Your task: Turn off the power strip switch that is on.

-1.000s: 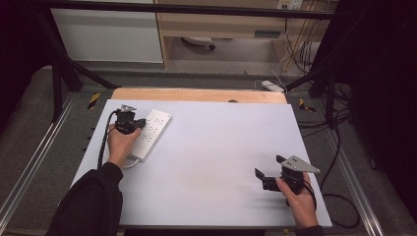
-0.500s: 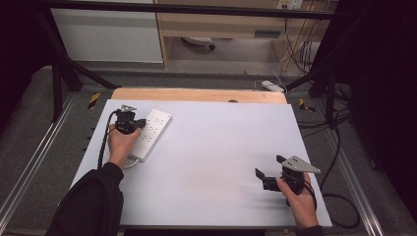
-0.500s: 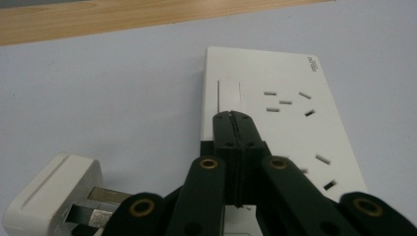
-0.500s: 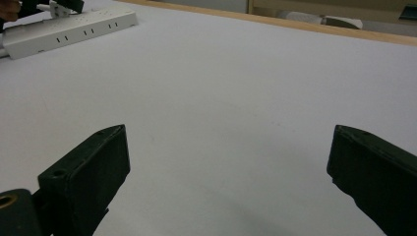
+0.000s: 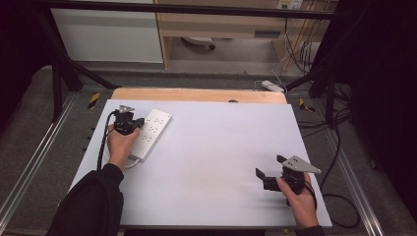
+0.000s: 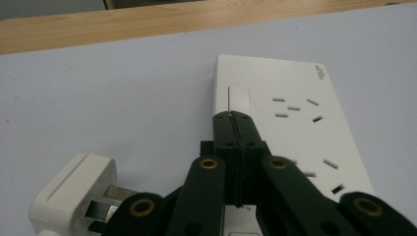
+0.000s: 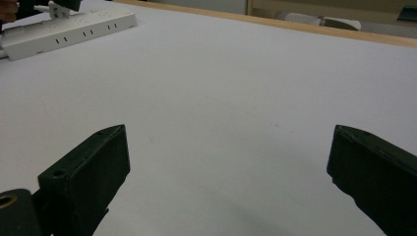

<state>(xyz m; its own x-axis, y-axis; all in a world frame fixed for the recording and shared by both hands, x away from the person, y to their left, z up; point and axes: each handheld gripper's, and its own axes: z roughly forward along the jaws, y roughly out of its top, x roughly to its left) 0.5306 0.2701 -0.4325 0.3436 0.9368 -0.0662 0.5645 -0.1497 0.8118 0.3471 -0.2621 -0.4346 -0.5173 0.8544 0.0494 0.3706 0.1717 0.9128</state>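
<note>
Hands work at a white worktop (image 5: 216, 162): nearest, the right claw (image 5: 261, 175) rests with jaws spread wide, holding nothing. Farther off at the left, the left claw (image 6: 235, 117), clenched tight, presses its tip on the white power strip (image 5: 150, 133), beside a loose white plug (image 6: 74, 189).

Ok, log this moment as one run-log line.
left gripper: shut, tips at power strip switch | plug: loose beside strip | right gripper: open, idle
</note>
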